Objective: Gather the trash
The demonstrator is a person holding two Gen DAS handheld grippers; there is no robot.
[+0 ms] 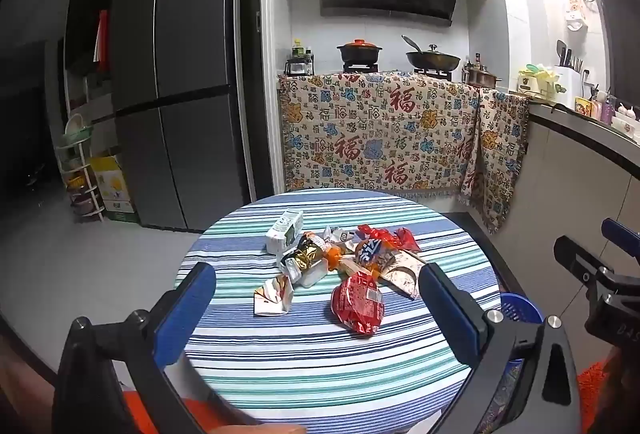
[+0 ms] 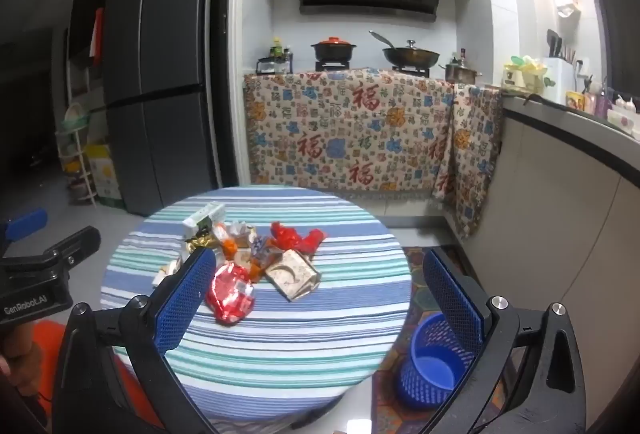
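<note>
- While both sets of tongs hang short of the litter, nothing is gripped: the left tongs [image 1: 316, 288] stand spread wide with only striped cloth and wrappers showing between the blue pads, and the right tongs [image 2: 320, 284] are likewise spread wide and empty.
- Risk, nearest item: the red crumpled wrapper [image 1: 357, 308] lies closest to the near edge of the counter [image 1: 320, 366]. It looks thin and glossy, so pads closing off-centre would likely pinch a flap only, and it could slip free on the way across.
- Risk, drop point: the blue mesh bin [image 2: 434, 366] stands on the floor to the right, below the counter's rim and apart from it. A light wrapper released too far over could drift and land on the patterned mat beside it.
- Risk, the pile: the trash pile [image 1: 344, 258] sits mid-counter, pieces touching and overlapping. Gripping one may drag its neighbours or bunch the cloth.
- Appearance, near to far: a white folded packet [image 1: 273, 297] lies at the left; a beige patterned pouch [image 2: 293, 274] at the right; gold foil and orange scraps between; a red plastic wrapper [image 1: 388, 237] behind; a white and green carton [image 1: 285, 231] lies on its side farthest back.
- Judgement: collection has not yet begun.
</note>
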